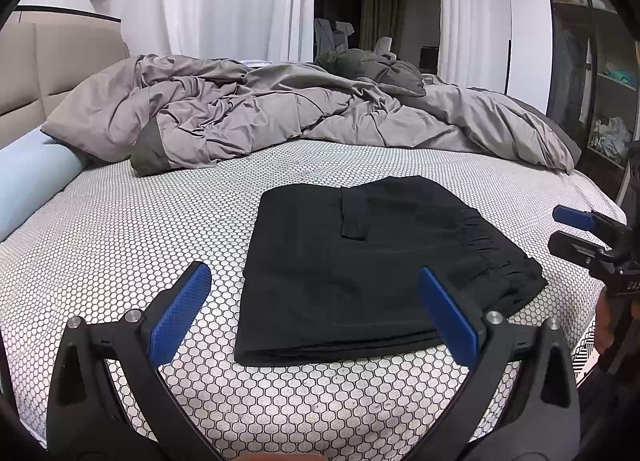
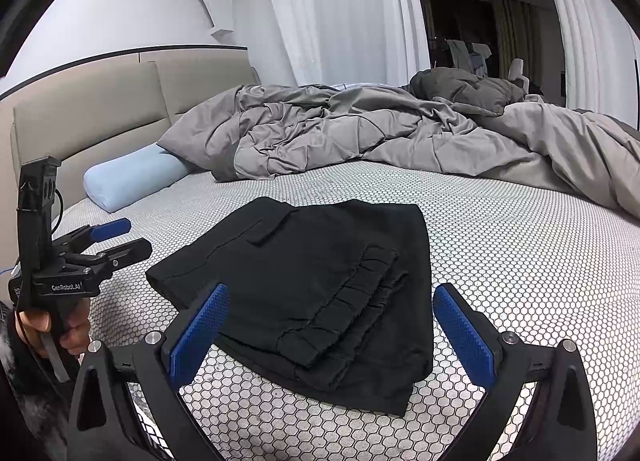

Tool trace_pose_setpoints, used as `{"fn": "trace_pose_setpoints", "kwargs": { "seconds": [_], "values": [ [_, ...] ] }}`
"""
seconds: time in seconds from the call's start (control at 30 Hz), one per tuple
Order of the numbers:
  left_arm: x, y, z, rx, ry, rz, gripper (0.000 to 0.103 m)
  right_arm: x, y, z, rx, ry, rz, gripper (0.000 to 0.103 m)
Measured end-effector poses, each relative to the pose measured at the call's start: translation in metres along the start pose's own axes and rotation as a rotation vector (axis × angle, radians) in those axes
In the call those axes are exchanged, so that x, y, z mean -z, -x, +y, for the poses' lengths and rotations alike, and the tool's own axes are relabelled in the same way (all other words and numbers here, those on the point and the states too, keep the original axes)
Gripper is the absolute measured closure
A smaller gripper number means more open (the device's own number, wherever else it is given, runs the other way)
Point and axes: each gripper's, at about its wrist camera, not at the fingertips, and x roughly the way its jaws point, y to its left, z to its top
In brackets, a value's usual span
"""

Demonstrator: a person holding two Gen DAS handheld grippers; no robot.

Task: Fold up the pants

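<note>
Black folded pants [image 1: 372,269], gathered waistband, honeycomb-patterned sheet [image 1: 120,245]

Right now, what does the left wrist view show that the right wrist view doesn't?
Only the left wrist view shows the wardrobe shelves at the right edge. Only the right wrist view shows the hand gripping the left gripper's handle. Both share the folded black pants lying released on the honeycomb sheet, the grey duvet, the blue pillow, and both grippers open, the right gripper included.
</note>
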Motion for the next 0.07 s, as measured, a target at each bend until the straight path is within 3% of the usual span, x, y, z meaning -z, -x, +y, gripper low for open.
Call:
{"fn": "trace_pose_setpoints", "kwargs": {
  "seconds": [0.07],
  "values": [
    [-0.0001, -0.0004, 0.0006, 0.002, 0.0, 0.001, 0.001, 0.0, 0.0, 0.0002, 0.0, 0.001, 0.0, 0.0]
  ]
}}
